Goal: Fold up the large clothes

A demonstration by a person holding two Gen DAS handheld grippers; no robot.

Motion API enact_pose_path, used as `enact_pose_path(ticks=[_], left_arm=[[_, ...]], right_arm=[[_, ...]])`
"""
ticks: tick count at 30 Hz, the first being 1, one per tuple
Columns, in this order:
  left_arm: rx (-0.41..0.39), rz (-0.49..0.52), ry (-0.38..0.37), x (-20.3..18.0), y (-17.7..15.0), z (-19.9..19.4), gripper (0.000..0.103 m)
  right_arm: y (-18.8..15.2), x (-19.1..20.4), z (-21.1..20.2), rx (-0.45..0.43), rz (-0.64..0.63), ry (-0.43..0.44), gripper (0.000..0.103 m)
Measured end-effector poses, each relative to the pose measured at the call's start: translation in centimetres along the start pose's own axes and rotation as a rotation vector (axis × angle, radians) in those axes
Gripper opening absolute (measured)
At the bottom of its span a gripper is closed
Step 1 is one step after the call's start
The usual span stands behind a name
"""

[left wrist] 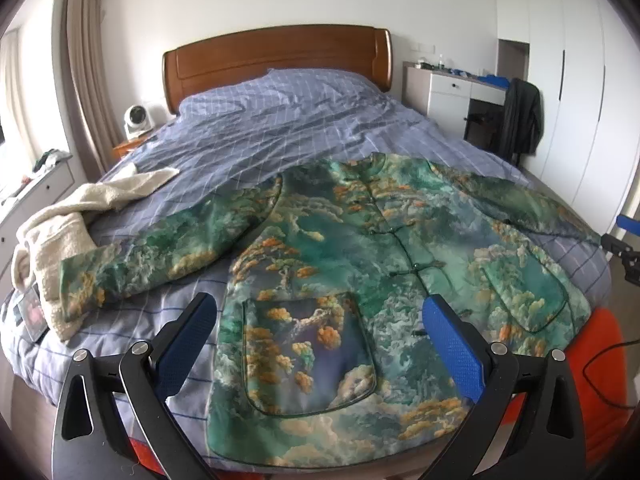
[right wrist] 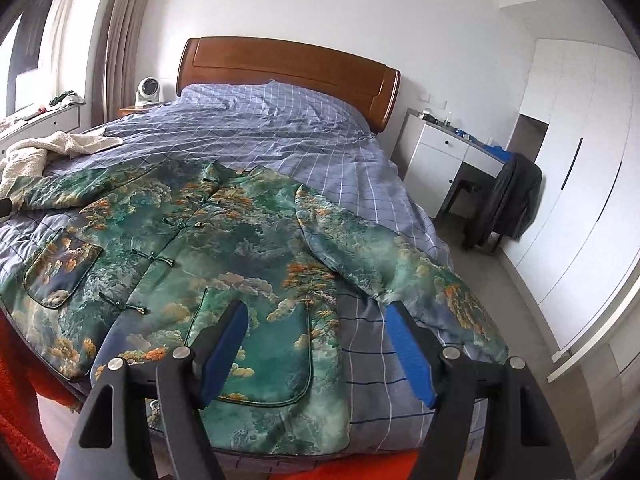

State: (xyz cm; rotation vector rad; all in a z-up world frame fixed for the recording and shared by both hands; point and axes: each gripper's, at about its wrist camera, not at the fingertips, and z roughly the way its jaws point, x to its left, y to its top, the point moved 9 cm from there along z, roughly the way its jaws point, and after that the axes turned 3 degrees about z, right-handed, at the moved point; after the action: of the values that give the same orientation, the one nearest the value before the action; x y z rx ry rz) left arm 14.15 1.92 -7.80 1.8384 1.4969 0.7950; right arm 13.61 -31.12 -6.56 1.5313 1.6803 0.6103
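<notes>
A large green jacket (left wrist: 352, 248) printed with clouds and orange trees lies flat, front up, on the bed, both sleeves spread out. The right wrist view shows the same jacket (right wrist: 224, 248) with its right sleeve (right wrist: 384, 264) running toward the bed's corner. My left gripper (left wrist: 320, 308) hovers open over the lower hem, above the left pocket (left wrist: 312, 348). My right gripper (right wrist: 316, 312) is open too, above the right pocket and hem, with nothing between its blue pads. Neither gripper touches the cloth.
A cream fleece garment (left wrist: 68, 220) lies bunched at the bed's left edge. The bed (left wrist: 280, 120) has a blue checked cover and a wooden headboard (left wrist: 276, 60). A white desk (right wrist: 444, 160) and a chair with a dark coat (right wrist: 508, 204) stand at the right, wardrobes beyond.
</notes>
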Motion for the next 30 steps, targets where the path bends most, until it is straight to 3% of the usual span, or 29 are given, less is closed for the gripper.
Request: enact_pose_path(ticks=[9, 16, 21, 24, 27, 30], left_arm=[[0.01, 0.01, 0.01, -0.1, -0.3, 0.3, 0.102], [0.009, 0.022, 0.023, -0.1, -0.4, 0.3, 0.102], [0.02, 0.021, 0.026, 0.3, -1.0, 0.7, 0.102], [0.048, 0.011, 0.021, 0.5, -1.6, 1.2, 0.102], [0.066, -0.002, 0.021, 0.5, -1.8, 1.6, 0.102], [0.074, -0.009, 0.015, 0.0, -1.7, 1.8, 0.102]], right_arm=[[-0.2, -0.3, 0.3, 0.018, 0.038, 0.026, 0.073], [-0.8, -0.2, 1.0, 0.077, 0.103, 0.127, 0.073], [-2.0, -3.3, 3.4, 0.116, 0.145, 0.088, 0.073], [-3.5, -8.6, 5.3, 0.141, 0.294, 0.059, 0.073], [-6.7, -16.2, 8.3, 0.185, 0.581, 0.032, 0.073], [-10.2, -21.2, 11.2, 0.209, 0.878, 0.105, 0.073]])
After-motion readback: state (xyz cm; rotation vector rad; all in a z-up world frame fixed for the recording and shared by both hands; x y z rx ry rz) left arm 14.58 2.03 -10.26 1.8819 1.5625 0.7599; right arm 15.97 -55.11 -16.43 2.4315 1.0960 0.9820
